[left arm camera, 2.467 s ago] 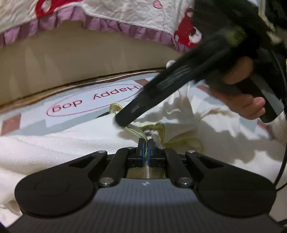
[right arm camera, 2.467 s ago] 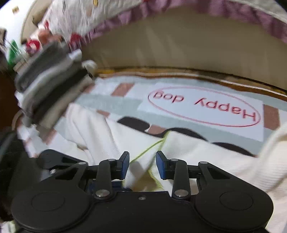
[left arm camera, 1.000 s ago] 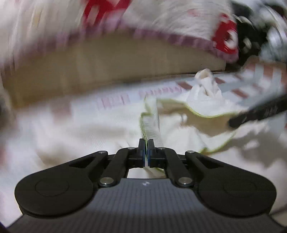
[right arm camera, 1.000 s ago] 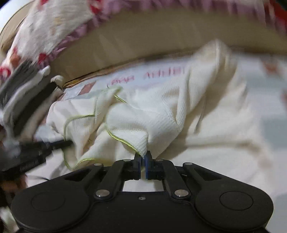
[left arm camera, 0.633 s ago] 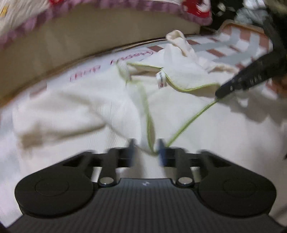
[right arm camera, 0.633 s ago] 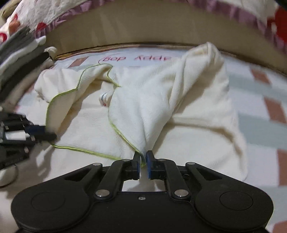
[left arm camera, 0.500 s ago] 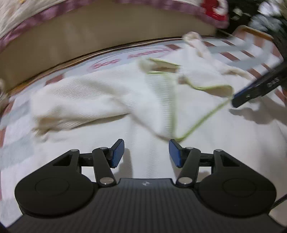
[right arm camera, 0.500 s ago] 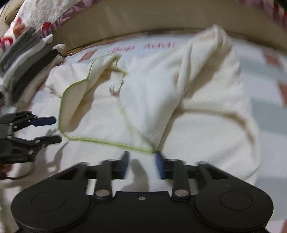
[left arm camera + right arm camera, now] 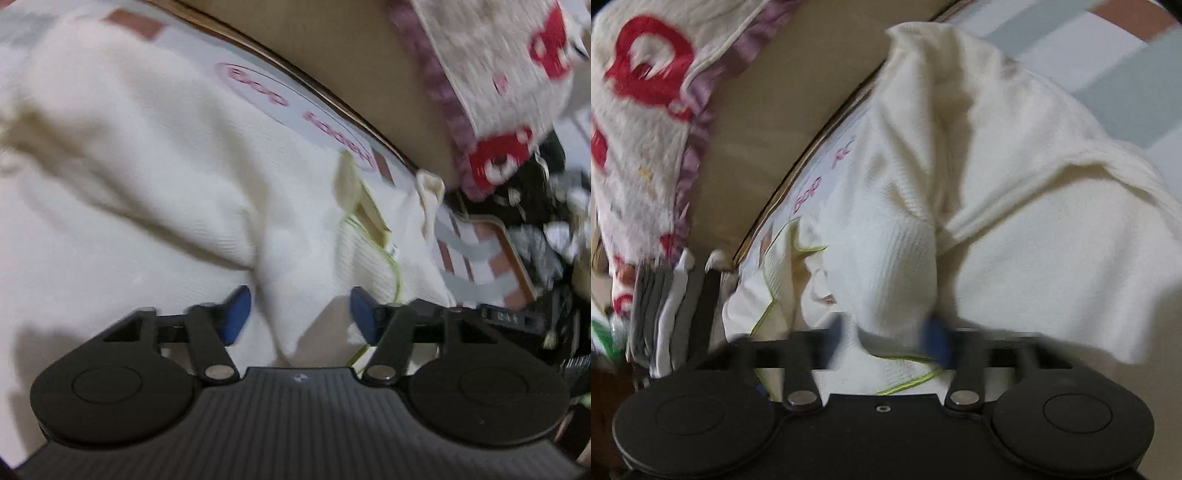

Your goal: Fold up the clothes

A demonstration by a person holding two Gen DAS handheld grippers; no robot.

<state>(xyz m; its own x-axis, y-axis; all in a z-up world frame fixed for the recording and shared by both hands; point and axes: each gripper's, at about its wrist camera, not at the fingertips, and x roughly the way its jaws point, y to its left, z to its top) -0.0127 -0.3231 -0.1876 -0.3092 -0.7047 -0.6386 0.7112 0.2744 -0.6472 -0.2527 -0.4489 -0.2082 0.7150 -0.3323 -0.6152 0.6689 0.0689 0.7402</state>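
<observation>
- Left hand-held gripper [image 9: 298, 314]: the jaws stand apart and are closing. A raised fold of the cream garment [image 9: 155, 155] lies between the blue pads [image 9: 236, 314], which do not yet press on it.
- Right hand-held gripper [image 9: 886, 341]: the jaws stand apart and are closing, and motion blurs them. A bunched lobe of the cream garment [image 9: 1015, 206], with its yellow-green edge stitching [image 9: 908, 380], sits between them. No firm pinch shows.
- Location of the garment: it lies crumpled across the patterned mat [image 9: 480, 258], from the mat's near edge to its far edge, where it partly covers the pink oval lettering [image 9: 295, 107].
- Handling, as a judgement: the waffle-knit fabric looks soft, light and limp. It should drape and crease freely, hold no shape, and slip little in padded jaws. It is not fragile.
- Where to take hold, as a judgement: grip at the stitched hem or at a corner, not mid-panel. Mid-panel folds gather several layers and pull unevenly.
- Beyond the mat's far edge: a tan upholstered side [image 9: 351, 48] rises under a quilted cover [image 9: 491, 55] with purple trim and red motifs.
- At the mat's far left corner in the right wrist view: a stack of folded grey and white clothes [image 9: 672, 317].
</observation>
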